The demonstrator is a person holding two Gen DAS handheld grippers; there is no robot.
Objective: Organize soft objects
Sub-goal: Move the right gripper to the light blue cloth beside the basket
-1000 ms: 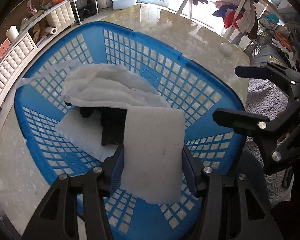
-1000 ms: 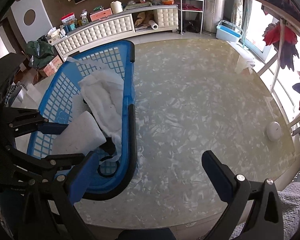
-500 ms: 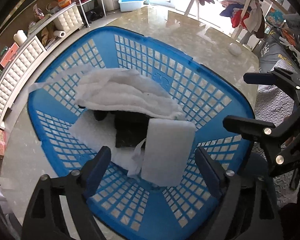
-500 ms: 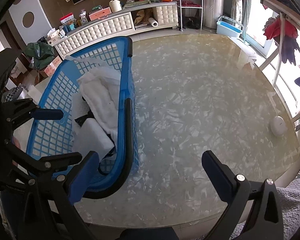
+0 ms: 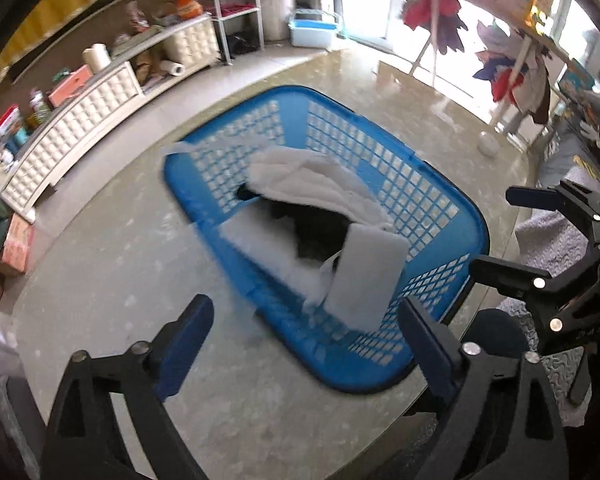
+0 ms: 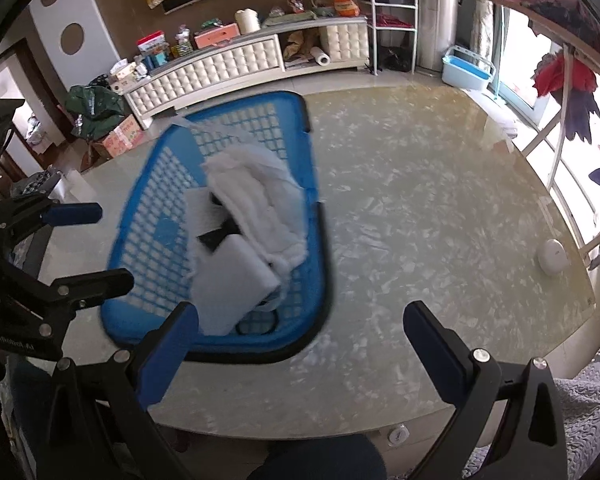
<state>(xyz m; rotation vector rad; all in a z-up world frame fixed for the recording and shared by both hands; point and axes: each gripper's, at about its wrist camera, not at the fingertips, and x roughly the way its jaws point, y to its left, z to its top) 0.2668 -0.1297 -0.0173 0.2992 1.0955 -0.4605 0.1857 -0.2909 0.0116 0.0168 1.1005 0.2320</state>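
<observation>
Release of a sponge into the basket. The left gripper, which clasped the white sponge a second ago, now hangs above the basket with jaws opening and nothing between them. The sponge lies inside, against a white cloth. The right gripper stands wide, empty, over the bare table; little seems left to sort.

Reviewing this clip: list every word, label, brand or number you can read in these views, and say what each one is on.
No text reads with certainty.
White lettering on the left tongs body, lower left of the right wrist view: too blurred to read.
Print on the cardboard box on the floor: too small.
Labels on the boxes on the white cabinet: unreadable.
Mark on the white puck on the table: too small.
Blue basket: moulded emblem, unreadable.
</observation>
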